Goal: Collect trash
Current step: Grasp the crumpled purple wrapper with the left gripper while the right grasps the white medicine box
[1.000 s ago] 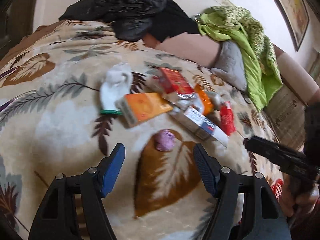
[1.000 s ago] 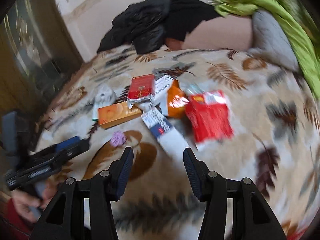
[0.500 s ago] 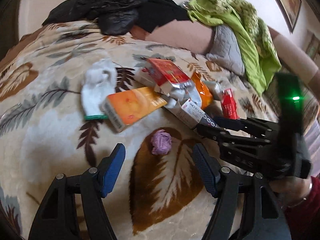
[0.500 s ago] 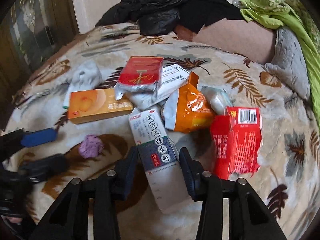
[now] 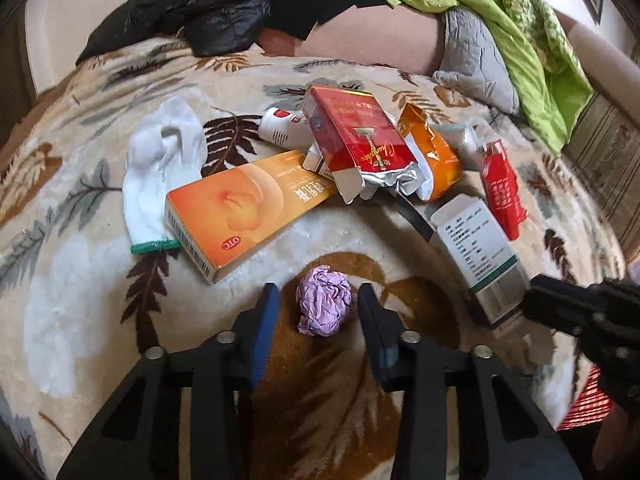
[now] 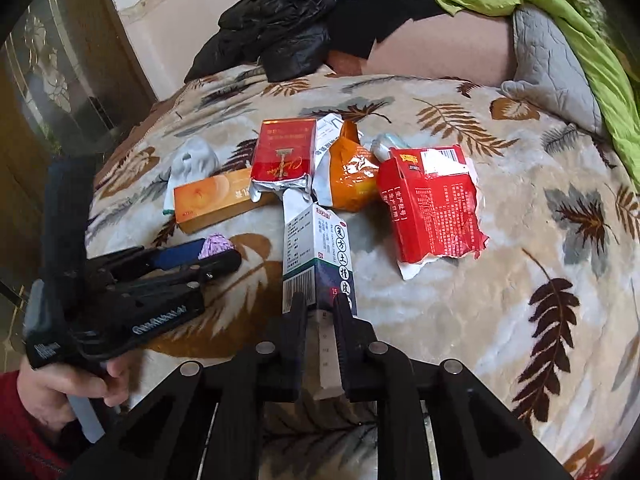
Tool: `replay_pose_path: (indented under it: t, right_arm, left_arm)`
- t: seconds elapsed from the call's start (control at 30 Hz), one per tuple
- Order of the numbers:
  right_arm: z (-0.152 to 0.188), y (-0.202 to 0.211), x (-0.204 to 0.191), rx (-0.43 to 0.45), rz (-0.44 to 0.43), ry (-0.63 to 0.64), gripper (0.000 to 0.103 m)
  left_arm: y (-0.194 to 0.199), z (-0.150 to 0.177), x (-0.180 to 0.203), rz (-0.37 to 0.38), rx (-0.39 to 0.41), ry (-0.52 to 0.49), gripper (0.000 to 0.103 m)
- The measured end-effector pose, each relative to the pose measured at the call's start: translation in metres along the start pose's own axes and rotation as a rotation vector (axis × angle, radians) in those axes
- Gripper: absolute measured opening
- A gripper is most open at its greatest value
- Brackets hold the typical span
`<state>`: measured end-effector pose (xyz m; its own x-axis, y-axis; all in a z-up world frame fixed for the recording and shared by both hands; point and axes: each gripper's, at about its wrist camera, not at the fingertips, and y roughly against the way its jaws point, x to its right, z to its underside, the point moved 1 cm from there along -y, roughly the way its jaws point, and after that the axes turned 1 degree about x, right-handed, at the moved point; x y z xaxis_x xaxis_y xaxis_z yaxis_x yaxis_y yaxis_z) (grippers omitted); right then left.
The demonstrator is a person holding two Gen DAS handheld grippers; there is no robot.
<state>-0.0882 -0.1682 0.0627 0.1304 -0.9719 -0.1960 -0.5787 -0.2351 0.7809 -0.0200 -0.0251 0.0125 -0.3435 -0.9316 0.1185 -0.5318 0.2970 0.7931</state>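
Note:
Trash lies in a heap on a leaf-patterned blanket [image 5: 72, 288]. My left gripper [image 5: 316, 306] is open, its jaws on either side of a crumpled purple paper ball [image 5: 324, 306], which also shows in the right wrist view [image 6: 216, 245]. My right gripper [image 6: 320, 304] is shut on the near end of a long white and blue medicine box [image 6: 318, 256], also seen in the left wrist view [image 5: 478, 258]. An orange box [image 5: 244, 212], a red cigarette pack [image 5: 352, 140], an orange pouch [image 5: 434, 156] and a torn red carton [image 6: 430, 204] lie beyond.
A white glove [image 5: 160, 172] lies left of the orange box. Black clothes [image 5: 224, 12] are piled at the far edge. A grey pillow [image 5: 476, 56] and a green cloth [image 5: 532, 40] lie at the far right. A dark door [image 6: 52, 92] stands to the left.
My left gripper moved forward and narrowed around the purple ball. My right gripper closed on the white and blue box's near end and tilted it up.

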Motion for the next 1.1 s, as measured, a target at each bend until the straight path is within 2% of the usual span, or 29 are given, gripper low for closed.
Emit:
replay_pose_path:
  t: [0.03,0.1,0.23,0.33,0.5,0.67,0.7,0.73,0.77,0.83,1.1]
  right_arm:
    - [0.000,0.001,0.001,0.005,-0.009,-0.008,0.029]
    - [0.000,0.003,0.003,0.022,-0.002,-0.023,0.043]
    - [-0.004,0.005,0.004,0.056,-0.002,-0.028,0.046]
    - [-0.010,-0.004,0.007,0.048,-0.011,-0.053,0.048]
    - [-0.018,-0.030,0.012,0.002,0.035,-0.066,0.048]
    - [-0.016,-0.048,0.002,-0.044,0.102,0.004,0.048]
    - [-0.015,-0.049,0.001,-0.049,0.113,0.013,0.046]
    - [-0.014,-0.050,0.000,-0.052,0.123,0.019,0.036]
    - [-0.013,-0.049,0.000,-0.052,0.125,0.017,0.036]
    - [-0.012,-0.041,0.000,-0.030,0.105,0.008,0.033]
    - [-0.010,0.006,-0.012,0.139,0.028,-0.023,0.033]
  left_arm:
    - [0.000,0.001,0.001,-0.018,0.002,-0.009,0.024]
    - [0.004,0.002,0.001,-0.018,0.010,-0.014,0.024]
    - [0.018,0.004,-0.003,0.017,0.042,-0.016,0.024]
    - [0.032,0.003,-0.010,0.049,0.083,-0.005,0.024]
    - [0.047,0.004,-0.020,0.074,0.126,0.016,0.024]
    - [0.053,0.006,-0.027,0.082,0.135,0.031,0.024]
    - [0.053,0.006,-0.027,0.083,0.137,0.033,0.024]
    - [0.054,0.006,-0.027,0.085,0.140,0.035,0.024]
    - [0.054,0.006,-0.027,0.088,0.142,0.035,0.024]
    - [0.056,0.006,-0.025,0.091,0.148,0.031,0.024]
    - [0.065,0.005,-0.016,0.098,0.192,0.030,0.024]
